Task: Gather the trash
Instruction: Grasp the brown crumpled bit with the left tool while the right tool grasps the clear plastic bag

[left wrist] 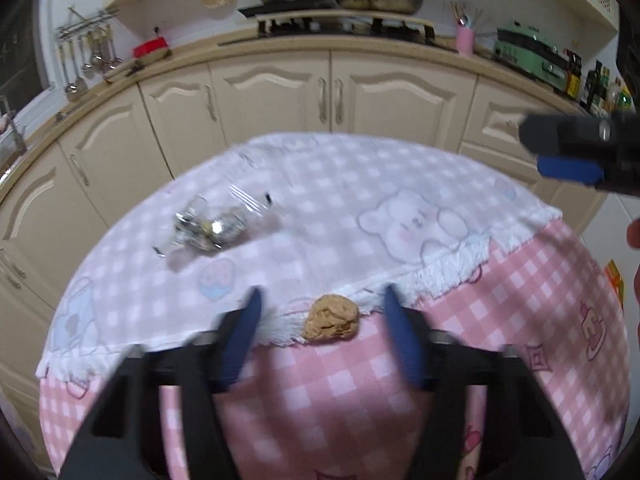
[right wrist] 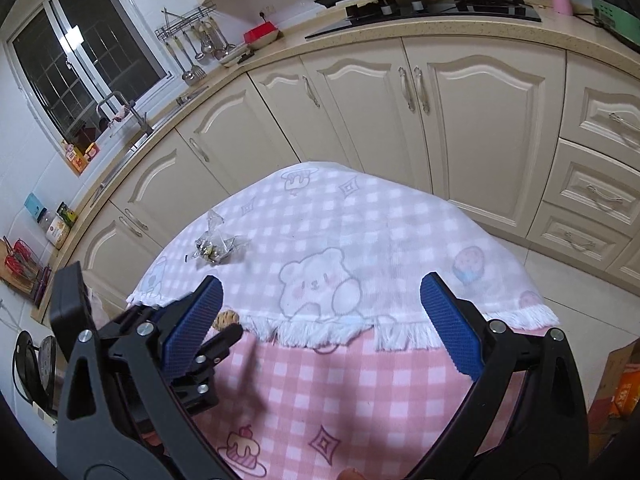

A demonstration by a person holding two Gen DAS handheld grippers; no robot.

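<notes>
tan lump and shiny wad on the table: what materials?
Tan lump: probably crumpled paper or tissue, matte, wrinkled folds; blur leaves it open. Shiny wad: crinkled clear plastic film, glossy, see-through with bright glints, something dark inside.

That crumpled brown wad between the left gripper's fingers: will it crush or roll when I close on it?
The crumpled brown wad looks like balled paper, so it probably squashes rather than resists. Its lumpy shape and the soft checked cloth under it suggest it won't roll far. It likely weighs little and may shift if only one finger touches it.
</notes>
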